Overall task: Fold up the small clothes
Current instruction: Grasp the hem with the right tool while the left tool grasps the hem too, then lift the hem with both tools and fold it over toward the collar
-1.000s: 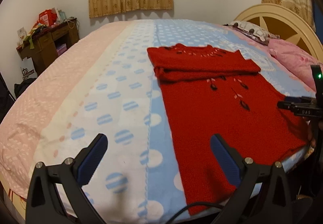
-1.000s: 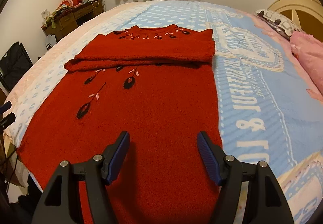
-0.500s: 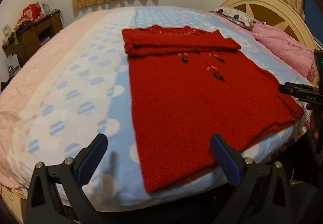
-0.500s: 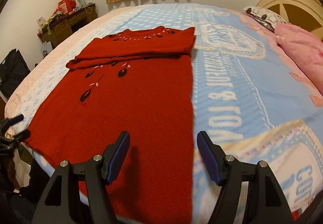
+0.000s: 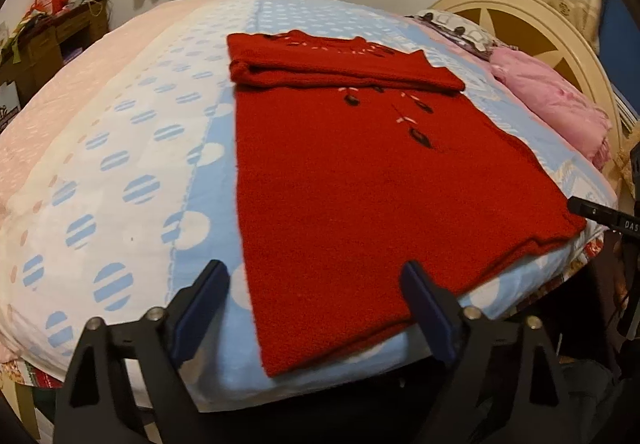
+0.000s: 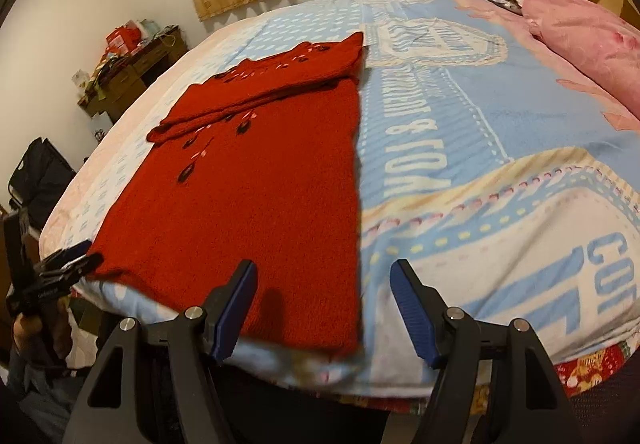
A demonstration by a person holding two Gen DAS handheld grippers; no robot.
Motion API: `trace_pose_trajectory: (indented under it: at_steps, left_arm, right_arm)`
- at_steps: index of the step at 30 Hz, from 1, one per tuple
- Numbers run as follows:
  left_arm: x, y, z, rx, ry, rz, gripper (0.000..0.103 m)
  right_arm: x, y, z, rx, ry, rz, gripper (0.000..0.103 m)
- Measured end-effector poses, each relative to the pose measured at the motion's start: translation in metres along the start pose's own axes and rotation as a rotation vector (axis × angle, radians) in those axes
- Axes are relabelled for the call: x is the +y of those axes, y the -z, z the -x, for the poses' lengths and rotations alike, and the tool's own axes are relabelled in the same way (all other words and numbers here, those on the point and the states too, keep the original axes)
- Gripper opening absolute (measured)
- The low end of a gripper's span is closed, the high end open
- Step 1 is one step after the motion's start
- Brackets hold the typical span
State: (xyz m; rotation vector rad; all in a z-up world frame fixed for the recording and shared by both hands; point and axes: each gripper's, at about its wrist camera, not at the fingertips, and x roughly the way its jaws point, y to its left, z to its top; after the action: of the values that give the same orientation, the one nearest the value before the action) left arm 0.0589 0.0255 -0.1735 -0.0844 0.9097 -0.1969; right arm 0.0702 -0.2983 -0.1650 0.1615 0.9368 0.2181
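Red knit sweater point(image 5: 360, 195), fuzzy, flat on cotton bedspread point(image 5: 132, 147), both hand-held grippers closing, empty, left point(image 5: 316, 308), right point(image 6: 322, 304).

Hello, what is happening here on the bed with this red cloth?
A person is folding a red sweater that lies flat on the bed, with a handheld tool in each hand. Its top part is already folded over. The left tool is at the near left corner of the hem and the right tool at the near right corner. Both are closing, but neither pinches the fabric yet.
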Motion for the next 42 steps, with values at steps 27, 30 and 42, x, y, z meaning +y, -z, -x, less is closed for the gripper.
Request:
trace_pose_trajectory:
  at_steps: [27, 30, 42]
  left_arm:
    - [0.010, 0.001, 0.012, 0.019, 0.051, 0.016, 0.011]
    - [0.024, -0.002, 0.018, -0.004, 0.118, 0.083, 0.010]
    - [0.031, -0.048, 0.037, -0.121, 0.205, 0.112, 0.010]
  right_arm:
    - [-0.005, 0.015, 0.008, -0.041, -0.083, 0.013, 0.009]
    - [-0.007, 0.012, 0.021, -0.111, -0.095, -0.008, 0.008]
    - [0.001, -0.032, 0.047, -0.243, -0.163, -0.030, 0.008]
